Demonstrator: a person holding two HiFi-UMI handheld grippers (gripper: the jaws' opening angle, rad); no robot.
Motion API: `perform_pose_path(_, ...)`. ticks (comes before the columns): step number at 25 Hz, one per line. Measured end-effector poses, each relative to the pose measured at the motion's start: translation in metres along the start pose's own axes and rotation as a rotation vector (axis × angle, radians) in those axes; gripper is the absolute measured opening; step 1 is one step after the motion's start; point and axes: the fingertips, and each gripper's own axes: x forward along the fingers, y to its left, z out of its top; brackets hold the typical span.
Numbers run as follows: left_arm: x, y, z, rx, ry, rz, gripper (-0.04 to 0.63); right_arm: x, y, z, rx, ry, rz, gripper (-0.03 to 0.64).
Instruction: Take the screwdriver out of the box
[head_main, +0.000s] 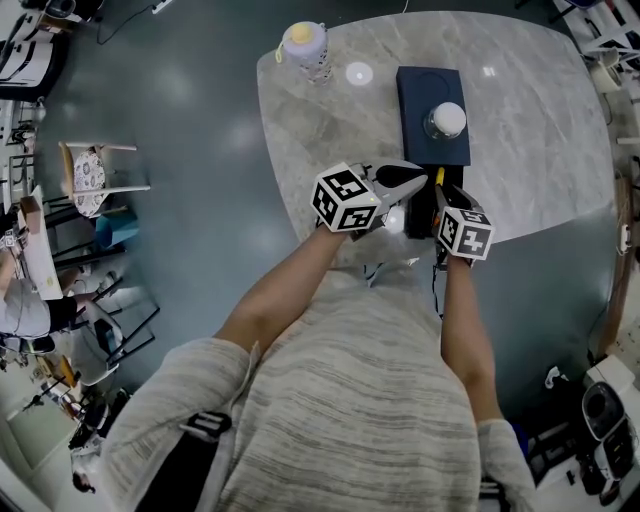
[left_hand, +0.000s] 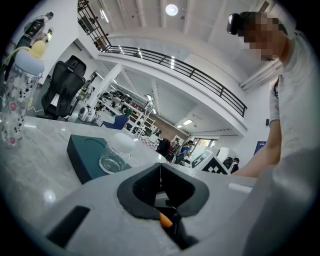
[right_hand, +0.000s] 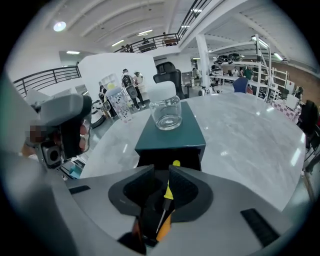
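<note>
A dark teal box (head_main: 425, 95) lies on the marble table (head_main: 540, 130), its near end open towards me. In the right gripper view the box (right_hand: 172, 137) shows a black opening. From that opening a yellow-handled screwdriver (right_hand: 169, 192) runs back between my right gripper's (right_hand: 161, 172) jaws. Those jaws stand apart with a gap either side of the slim handle, so they do not press it. Orange handle parts (right_hand: 164, 227) show lower down. My left gripper (left_hand: 160, 167) is shut on nothing, hovering level just left of the box's near end (head_main: 412, 180). My right gripper (head_main: 441, 192) tilts down at that end.
A clear glass jar with a white lid (head_main: 446, 120) stands on top of the box. A patterned bottle with a yellow cap (head_main: 306, 45) is at the table's far left corner. The table's near edge (head_main: 400, 262) runs under my forearms. Chairs and racks stand on the floor at left.
</note>
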Motion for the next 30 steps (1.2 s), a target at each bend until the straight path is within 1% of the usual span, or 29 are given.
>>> perform_pose_path(12, -0.010, 0.009, 0.000, -0.017, -0.012, 0.002, 0.017, 0.028, -0.015, -0.010, 0.016, 0.134, -0.083, 0.103)
perform_pose_path(20, -0.021, 0.016, 0.000, -0.027, -0.018, 0.013, 0.017, 0.042, -0.019, -0.020, 0.044, 0.212, -0.114, 0.123)
perform_pose_path(30, -0.028, 0.018, -0.004, -0.041, -0.016, 0.019, 0.017, 0.056, -0.023, -0.021, 0.042, 0.275, -0.147, 0.124)
